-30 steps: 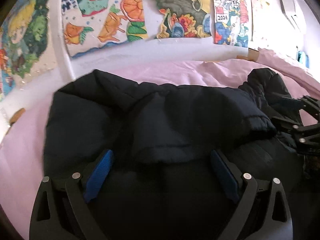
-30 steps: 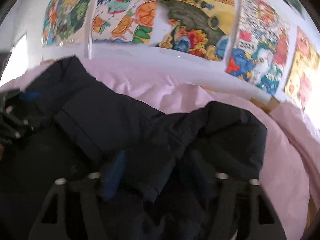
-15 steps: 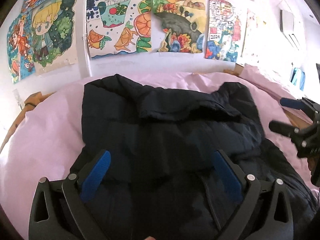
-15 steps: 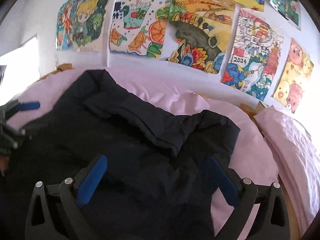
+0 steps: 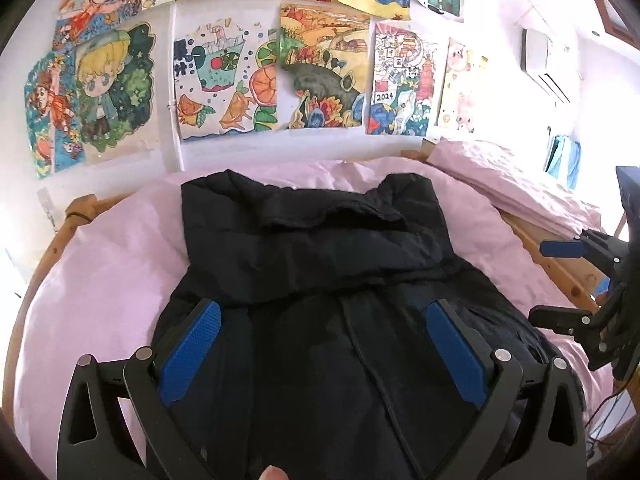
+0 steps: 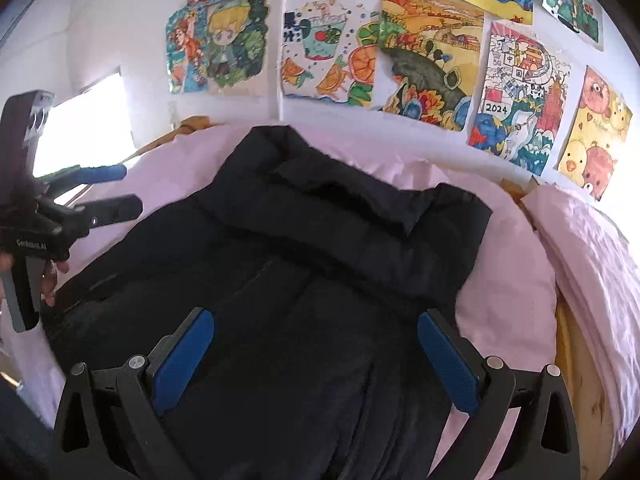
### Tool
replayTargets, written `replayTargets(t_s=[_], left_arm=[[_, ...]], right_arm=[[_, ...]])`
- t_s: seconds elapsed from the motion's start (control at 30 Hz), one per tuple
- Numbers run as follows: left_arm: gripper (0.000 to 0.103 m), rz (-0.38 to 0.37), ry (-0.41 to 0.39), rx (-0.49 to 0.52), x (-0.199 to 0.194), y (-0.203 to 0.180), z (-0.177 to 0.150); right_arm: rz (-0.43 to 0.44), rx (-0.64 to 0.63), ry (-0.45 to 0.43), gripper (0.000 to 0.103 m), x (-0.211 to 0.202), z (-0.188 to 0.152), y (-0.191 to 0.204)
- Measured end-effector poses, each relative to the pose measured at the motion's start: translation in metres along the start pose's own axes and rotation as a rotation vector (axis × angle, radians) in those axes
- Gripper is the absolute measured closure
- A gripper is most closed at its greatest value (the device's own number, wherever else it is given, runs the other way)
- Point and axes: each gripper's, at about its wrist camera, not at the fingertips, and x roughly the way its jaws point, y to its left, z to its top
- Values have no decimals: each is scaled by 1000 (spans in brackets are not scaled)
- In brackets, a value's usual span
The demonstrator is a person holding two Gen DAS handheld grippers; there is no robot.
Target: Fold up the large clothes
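A: Where is the dark jacket (image 5: 328, 280) at this moment?

B: It lies on the bed (image 5: 100, 264), on the pink sheet, with its far end folded over itself. The fold makes a thick band across the jacket, near the wall with the drawings (image 5: 224, 84). The near part lies flat and reaches down to the lower edge of both views.

A: And the left tongs (image 5: 324, 356)?

B: They hang above the near part of the jacket. The two blue pads are wide apart and nothing is between them. They do not touch the cloth.

A: The right tongs (image 6: 316, 360) also?

B: Yes, the same. The blue pads stand wide, over the jacket, and they hold nothing. In the left wrist view you see these tongs at the right edge, over the wooden frame of the bed, also wide.

A: What is beside the jacket?

B: On the right side there is a pink pillow (image 6: 580, 248), just beside the folded end but apart from it. A fingertip (image 5: 274, 473) shows at the bottom of the left wrist view.
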Motion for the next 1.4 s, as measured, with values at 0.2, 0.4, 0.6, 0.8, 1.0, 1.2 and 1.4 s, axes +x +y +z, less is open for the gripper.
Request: replayTargets(t_s=[0.2, 0.4, 0.6, 0.8, 1.0, 1.2, 1.4], left_arm=[[2, -23, 94, 20, -26, -22, -30], [2, -29, 117, 144, -54, -48, -56], [2, -150, 164, 183, -53, -48, -87], [2, -197, 192, 194, -46, -46, -102], [2, -214, 192, 418, -48, -71, -131], [2, -242, 248, 563, -39, -79, -163], [2, -207, 330, 626, -26, -64, -181]], right_arm=[[7, -85, 39, 0, -25, -16, 36], [23, -122, 62, 0, -58, -42, 62], [5, -169, 116, 0, -74, -78, 78], [1, -223, 144, 0, -67, -108, 85], [66, -258, 223, 0, -44, -124, 93], [92, -363, 315, 0, -20, -148, 106], [31, -423, 380, 0, -9, -167, 100]])
